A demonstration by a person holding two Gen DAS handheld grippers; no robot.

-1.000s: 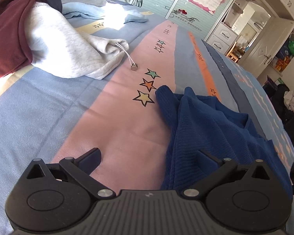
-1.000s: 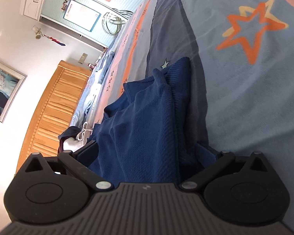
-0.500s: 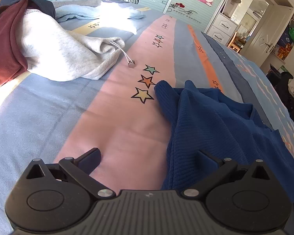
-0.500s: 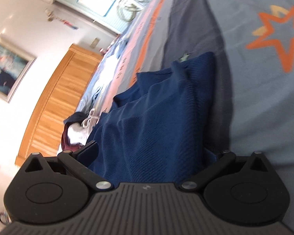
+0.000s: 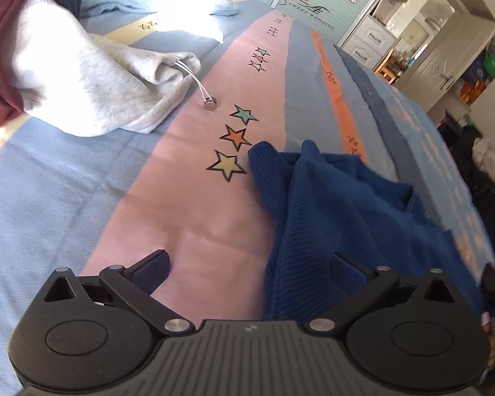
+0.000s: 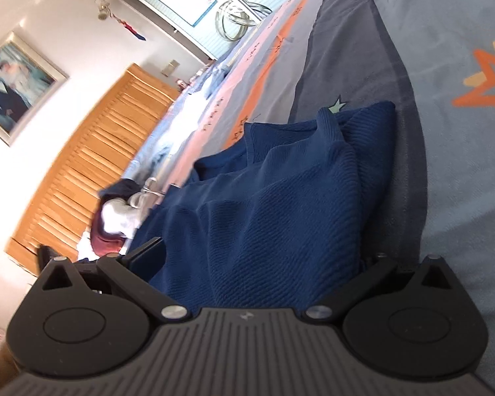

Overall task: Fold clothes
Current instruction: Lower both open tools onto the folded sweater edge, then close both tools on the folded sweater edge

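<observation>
Blue knit sweater [image 5: 340,217]: soft, limp, rumpled on bed [image 5: 194,217] beside yellow star [image 5: 227,164]. Grip hem edges. Left gripper [image 5: 247,270], right gripper [image 6: 257,260]: jaws wide, cloth between.

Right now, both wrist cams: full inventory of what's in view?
Blue knit garment: 1, navy, rumpled on the bed, lying between both grippers' fingers.
Grey sweatshirt: 1, light grey with a drawstring, far left of the bed.
Maroon garment: 1, dark red, piled with the grey one.
Light blue cloth: 1, pale blue, far end of the bed.
Bedsheet: 1, striped blue, pink and orange with stars.
Headboard: 1, wooden, slatted.
Framed photo: 1, on the white wall.
Cabinets: white, beside a doorway.
Left gripper: black, open.
Right gripper: black, open over the knit.
</observation>
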